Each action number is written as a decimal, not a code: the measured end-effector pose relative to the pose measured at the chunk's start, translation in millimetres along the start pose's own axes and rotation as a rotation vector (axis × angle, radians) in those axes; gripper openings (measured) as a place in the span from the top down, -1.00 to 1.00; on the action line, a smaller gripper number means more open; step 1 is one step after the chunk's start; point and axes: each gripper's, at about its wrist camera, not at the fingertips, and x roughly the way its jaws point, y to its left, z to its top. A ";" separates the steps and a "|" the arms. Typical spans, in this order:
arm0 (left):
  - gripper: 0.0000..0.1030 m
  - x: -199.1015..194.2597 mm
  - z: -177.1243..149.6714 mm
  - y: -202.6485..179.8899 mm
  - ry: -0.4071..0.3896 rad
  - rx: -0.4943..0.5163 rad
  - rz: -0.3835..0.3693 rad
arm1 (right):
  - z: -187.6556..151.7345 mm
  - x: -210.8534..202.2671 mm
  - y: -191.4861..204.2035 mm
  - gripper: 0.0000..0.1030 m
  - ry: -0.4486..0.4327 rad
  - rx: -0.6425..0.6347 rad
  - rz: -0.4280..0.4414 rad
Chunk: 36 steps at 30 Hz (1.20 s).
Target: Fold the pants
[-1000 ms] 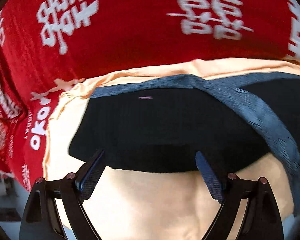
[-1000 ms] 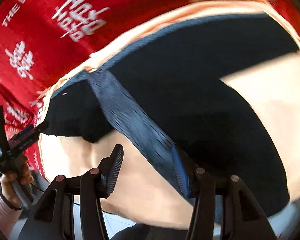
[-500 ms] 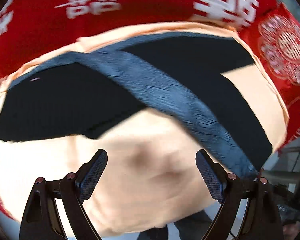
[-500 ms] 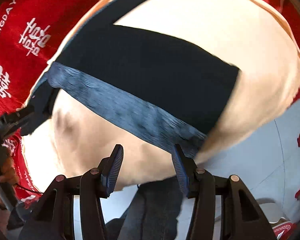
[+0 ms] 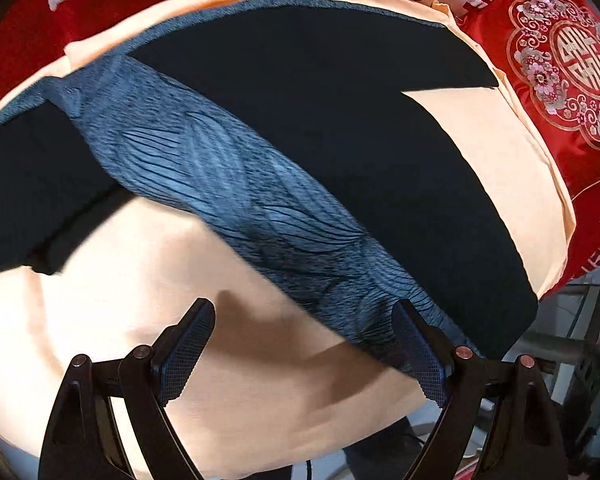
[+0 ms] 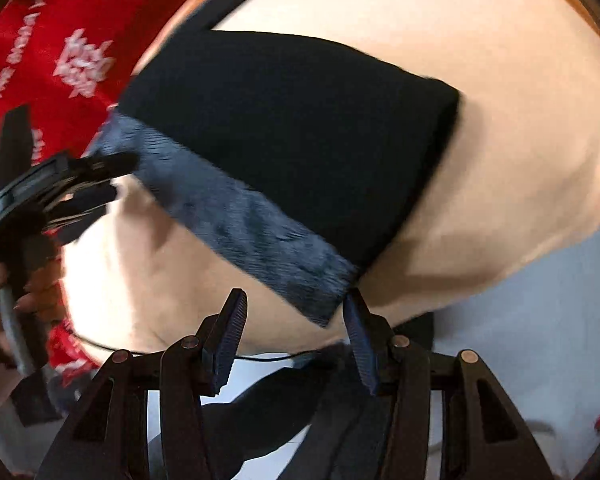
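The black pants lie flat on the peach cloth, their ribbed waistband running from ten to five o'clock. The left gripper gapes wide and empty — waistband touching its right pad. The right gripper stands half open, holding nothing — waistband end just above, at twelve o'clock.

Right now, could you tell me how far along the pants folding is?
Looks done: the black pants lie spread on the peach cloth, one leg crossed over. In hand: nothing; the left claw and right claw hover open by the grey waistband. Left: gripping it and folding.
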 end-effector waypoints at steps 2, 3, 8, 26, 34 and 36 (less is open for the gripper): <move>-0.76 6.8 0.1 -7.2 0.008 -0.004 -0.012 | 1.7 1.0 3.1 0.01 0.007 -0.032 0.047; -0.76 8.0 -0.4 -9.0 0.012 -0.006 -0.018 | 1.6 2.4 3.9 0.02 0.010 -0.043 0.056; -0.47 12.9 0.4 -23.0 0.012 -0.018 -0.007 | 2.8 18.8 -8.5 0.38 0.062 0.008 0.104; 0.64 -49.7 81.9 -39.1 -0.089 -0.136 -0.044 | 190.4 -109.8 58.4 0.95 -0.037 -0.184 0.259; 0.63 -91.4 149.2 -26.9 -0.278 -0.160 0.091 | 339.3 -104.9 56.1 0.95 -0.045 -0.241 0.176; 0.23 -95.8 156.5 -19.3 -0.291 -0.182 0.126 | 370.2 -97.8 54.6 0.95 -0.051 -0.266 0.137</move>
